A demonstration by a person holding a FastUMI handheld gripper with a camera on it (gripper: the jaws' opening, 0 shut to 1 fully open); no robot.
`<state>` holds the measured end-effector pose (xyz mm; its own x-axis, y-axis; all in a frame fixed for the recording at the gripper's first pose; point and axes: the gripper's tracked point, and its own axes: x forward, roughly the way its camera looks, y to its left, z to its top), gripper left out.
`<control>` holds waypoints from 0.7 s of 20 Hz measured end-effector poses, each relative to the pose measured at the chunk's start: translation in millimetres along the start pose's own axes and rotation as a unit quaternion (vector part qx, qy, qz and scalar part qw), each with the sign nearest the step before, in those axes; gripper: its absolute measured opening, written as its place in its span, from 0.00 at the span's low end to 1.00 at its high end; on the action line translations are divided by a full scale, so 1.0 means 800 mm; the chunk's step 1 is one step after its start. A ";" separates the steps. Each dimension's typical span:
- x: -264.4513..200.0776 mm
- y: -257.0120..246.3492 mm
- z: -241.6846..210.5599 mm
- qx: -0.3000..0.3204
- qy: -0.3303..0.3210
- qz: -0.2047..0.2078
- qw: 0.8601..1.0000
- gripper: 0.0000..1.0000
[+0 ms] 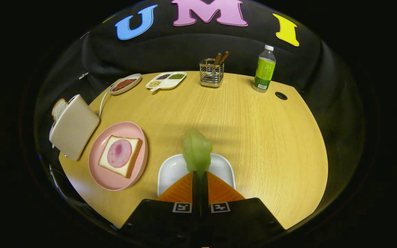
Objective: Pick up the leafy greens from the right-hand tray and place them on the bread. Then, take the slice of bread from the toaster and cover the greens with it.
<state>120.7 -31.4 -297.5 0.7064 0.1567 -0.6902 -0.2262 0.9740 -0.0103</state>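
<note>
My gripper (199, 175) is shut on the pale green leafy greens (197, 150), which stick up from between the fingertips above the white tray (172, 169). To the left lies a pink plate (106, 175) with a slice of bread (128, 164) topped by a round of ham (119, 153). Further left stands a beige toaster (74, 126), a slice of bread (59, 108) poking out of its far end.
At the back of the round wooden table (253, 137) stand a green-labelled bottle (264, 69), a wire utensil holder (212, 72), a divided white dish of seeds (165, 80) and an oval dish with red filling (125, 84). A cable hole (281, 95) sits near the bottle.
</note>
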 end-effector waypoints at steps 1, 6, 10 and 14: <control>-0.008 0.000 0.008 0.002 -0.006 -0.005 1.000 0.05; -0.052 0.030 0.042 0.001 -0.027 -0.002 1.000 0.05; -0.070 0.068 0.062 -0.012 -0.040 0.008 0.999 0.05; -0.077 0.131 0.075 -0.022 -0.044 0.040 0.998 0.05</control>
<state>94.2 70.6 -212.6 0.7410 0.2494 -0.6235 -0.3116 0.9502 0.0098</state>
